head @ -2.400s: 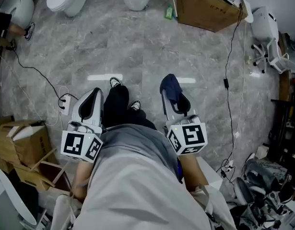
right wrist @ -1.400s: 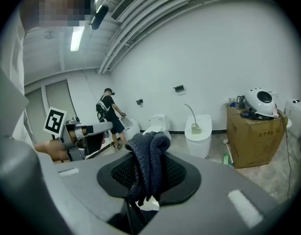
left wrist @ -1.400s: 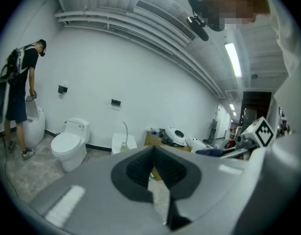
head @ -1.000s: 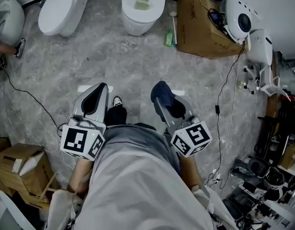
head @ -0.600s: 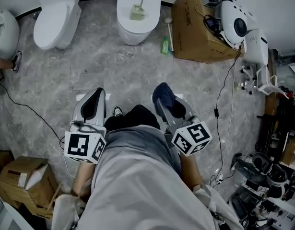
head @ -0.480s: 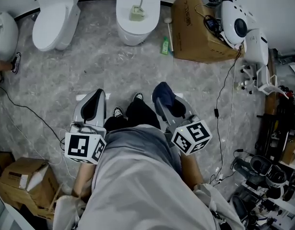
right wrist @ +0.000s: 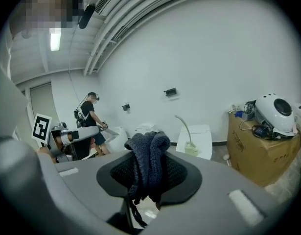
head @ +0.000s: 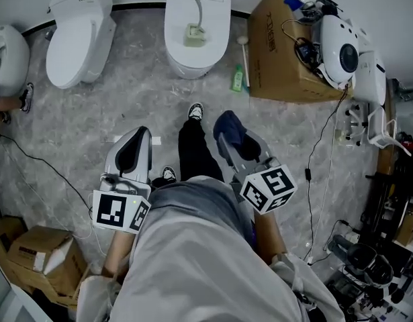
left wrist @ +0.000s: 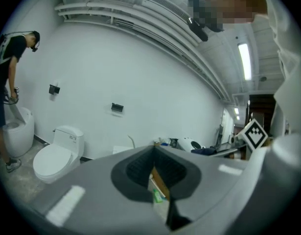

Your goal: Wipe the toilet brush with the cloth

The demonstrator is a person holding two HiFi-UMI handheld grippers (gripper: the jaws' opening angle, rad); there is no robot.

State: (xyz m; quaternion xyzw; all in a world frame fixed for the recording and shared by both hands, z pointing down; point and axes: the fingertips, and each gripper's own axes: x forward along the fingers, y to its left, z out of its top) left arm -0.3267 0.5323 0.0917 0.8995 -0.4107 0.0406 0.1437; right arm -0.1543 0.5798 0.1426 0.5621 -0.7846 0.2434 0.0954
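Note:
The toilet brush (head: 195, 32), with a curved pale handle and a greenish head, lies on the closed lid of the middle toilet (head: 213, 5) ahead of me. The right gripper view shows the same toilet brush (right wrist: 188, 137) on that lid. My right gripper (head: 227, 129) is shut on a dark blue knitted cloth (head: 231, 125), which bunches above the jaws and hangs between them as the cloth (right wrist: 146, 168). My left gripper (head: 134, 139) is at waist height, shut with nothing in it; only a thin slit shows between its jaws. Both grippers are well short of the toilet.
A second white toilet (head: 75, 35) is at left. A green bottle (head: 238, 79) and a white stick tool (head: 242, 42) sit beside a cardboard box (head: 277, 52) carrying a white device (head: 340, 49). Cables cross the floor. Another person (right wrist: 91, 121) stands at far left.
I have walked toward the toilets, which now lie nearer and larger; one leg has stepped forward. Both grippers keep their pose, the right still holding the cloth.

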